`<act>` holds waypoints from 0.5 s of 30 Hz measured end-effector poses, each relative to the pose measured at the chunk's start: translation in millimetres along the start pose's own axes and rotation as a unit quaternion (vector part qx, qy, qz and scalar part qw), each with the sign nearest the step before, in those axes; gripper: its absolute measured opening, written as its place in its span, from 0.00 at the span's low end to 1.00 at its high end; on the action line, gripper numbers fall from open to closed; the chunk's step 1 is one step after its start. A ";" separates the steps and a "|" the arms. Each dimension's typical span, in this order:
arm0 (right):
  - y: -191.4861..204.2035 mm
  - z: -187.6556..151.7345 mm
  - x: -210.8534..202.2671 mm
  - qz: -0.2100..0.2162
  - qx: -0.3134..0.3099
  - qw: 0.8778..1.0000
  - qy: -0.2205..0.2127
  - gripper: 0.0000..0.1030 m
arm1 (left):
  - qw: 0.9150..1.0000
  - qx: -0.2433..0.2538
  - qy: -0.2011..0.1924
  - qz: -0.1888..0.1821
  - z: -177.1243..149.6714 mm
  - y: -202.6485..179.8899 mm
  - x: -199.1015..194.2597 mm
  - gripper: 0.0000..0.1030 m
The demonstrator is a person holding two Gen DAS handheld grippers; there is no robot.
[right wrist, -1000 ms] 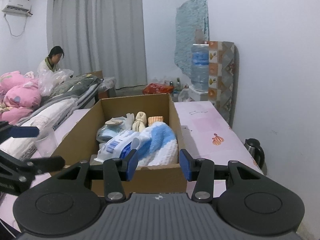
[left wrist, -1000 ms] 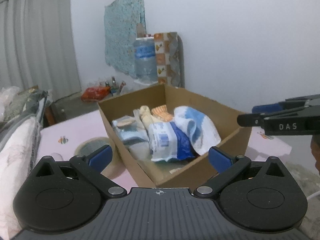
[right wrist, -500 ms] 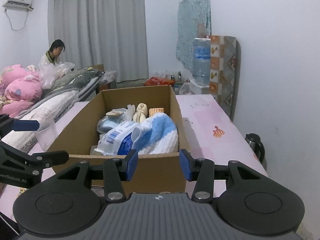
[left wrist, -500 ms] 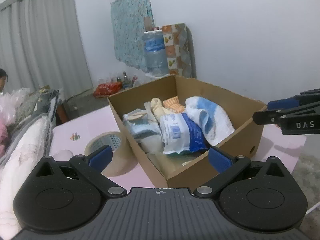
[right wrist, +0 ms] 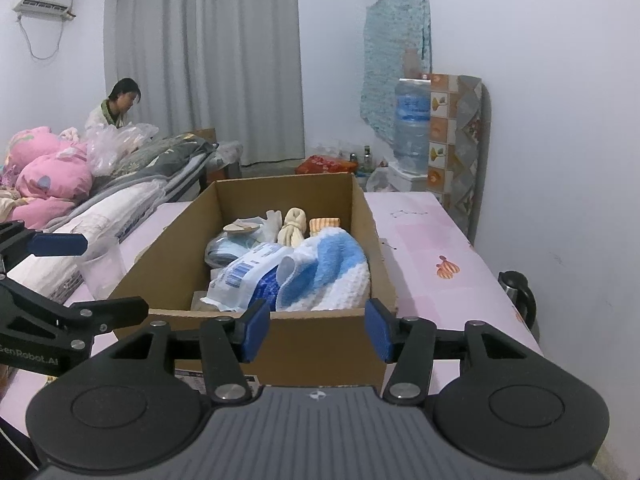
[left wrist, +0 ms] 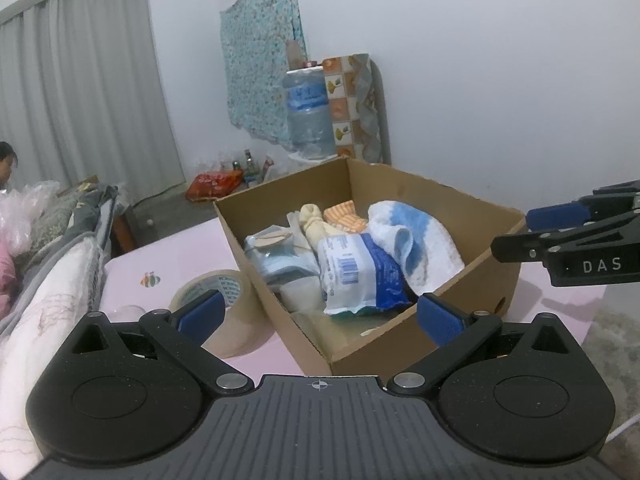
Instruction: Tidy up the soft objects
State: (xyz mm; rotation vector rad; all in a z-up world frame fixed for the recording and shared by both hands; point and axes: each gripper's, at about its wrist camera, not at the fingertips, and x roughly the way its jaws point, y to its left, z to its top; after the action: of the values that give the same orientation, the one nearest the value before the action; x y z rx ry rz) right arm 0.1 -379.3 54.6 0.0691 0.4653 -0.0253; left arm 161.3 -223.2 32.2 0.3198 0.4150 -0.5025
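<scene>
Blue-white towel (right wrist: 332,268) is seen dead ahead of right gripper (right wrist: 316,330), closer than left gripper (left wrist: 318,314); both held apart, nothing gripped, w/ cardboard box (right wrist: 320,344) wall between.

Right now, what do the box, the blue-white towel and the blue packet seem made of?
Box: brown cardboard, matte, with raw cut edges. Towel: soft waffle-textured cloth, probably cotton. Packet: thin glossy plastic film, crinkled, with a printed barcode.

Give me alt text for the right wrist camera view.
An open cardboard box on a pink table holds a blue-and-white towel, a blue-and-white plastic packet and rolled socks. The open, empty right gripper hovers before it.
</scene>
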 end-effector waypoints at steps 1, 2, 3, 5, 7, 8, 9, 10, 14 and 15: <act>0.3 -0.2 0.2 0.000 0.000 1.000 0.001 0.42 | 1.000 0.001 0.000 0.000 0.2 0.3 0.1 1.00; 0.4 0.0 0.3 0.000 0.001 1.000 0.001 0.42 | 1.000 0.001 0.000 0.000 0.3 0.5 -0.2 1.00; 0.2 -0.1 0.6 0.001 0.003 1.000 0.002 0.42 | 1.000 0.001 -0.001 -0.001 0.4 0.5 -0.8 1.00; -0.3 -0.3 0.9 0.000 0.006 1.000 0.003 0.42 | 1.000 0.002 -0.005 0.001 0.4 -0.1 -1.8 1.00; -1.2 -0.5 -0.2 0.002 0.007 1.000 0.002 0.42 | 1.000 0.003 -0.006 0.004 0.6 0.0 -1.8 1.00; -1.2 -0.8 -0.7 0.003 0.007 1.000 0.002 0.42 | 1.000 0.003 -0.007 0.005 0.5 -0.2 -2.0 1.00; -1.9 0.2 0.2 0.004 0.007 1.000 0.003 0.42 | 1.000 0.003 -0.007 0.005 0.5 0.2 -1.8 1.00; -1.7 0.1 0.6 0.005 0.007 1.000 0.003 0.42 | 1.000 0.003 -0.007 0.006 0.4 0.6 -1.7 1.00; 0.1 -0.1 1.5 0.004 0.006 1.000 0.004 0.42 | 1.000 0.005 -0.010 0.006 -0.2 0.5 -1.8 1.00; 0.1 -0.1 1.6 0.005 0.006 1.000 0.005 0.42 | 1.000 0.006 -0.009 0.006 -0.6 0.0 -1.8 1.00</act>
State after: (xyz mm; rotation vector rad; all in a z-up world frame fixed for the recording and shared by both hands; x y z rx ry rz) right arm 1.5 -379.2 53.8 0.0826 0.4748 -0.0183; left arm 159.7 -222.3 32.5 0.3295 0.3920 -0.4959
